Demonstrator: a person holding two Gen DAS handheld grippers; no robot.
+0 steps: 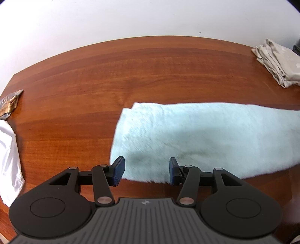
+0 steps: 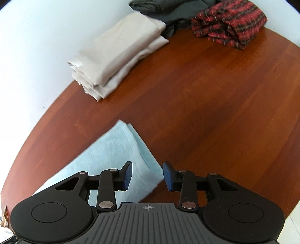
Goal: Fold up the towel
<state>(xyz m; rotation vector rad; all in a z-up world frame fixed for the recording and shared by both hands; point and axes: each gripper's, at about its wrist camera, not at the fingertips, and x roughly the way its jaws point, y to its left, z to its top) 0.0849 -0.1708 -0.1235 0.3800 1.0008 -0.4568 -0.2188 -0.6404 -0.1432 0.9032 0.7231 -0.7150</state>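
A pale blue fluffy towel point(image 1: 196, 135) lies flat on the brown wooden table point(image 1: 112, 75), folded into a long strip with a second layer showing at its left end. My left gripper point(image 1: 146, 170) hovers open over the towel's near left corner, with nothing between its fingers. In the right wrist view the same towel point(image 2: 112, 155) shows its other end, two layers stacked. My right gripper point(image 2: 147, 175) stands open just above that end's near corner, its left pad over the cloth and its right pad over bare table point(image 2: 206, 112).
A folded beige cloth point(image 2: 118, 56) lies at the table's far edge, seen also in the left wrist view as a beige cloth point(image 1: 279, 62). A dark grey garment point(image 2: 168, 9) and a red plaid cloth point(image 2: 230, 24) sit behind. White fabric point(image 1: 9, 154) and a foil wrapper point(image 1: 9, 103) lie far left.
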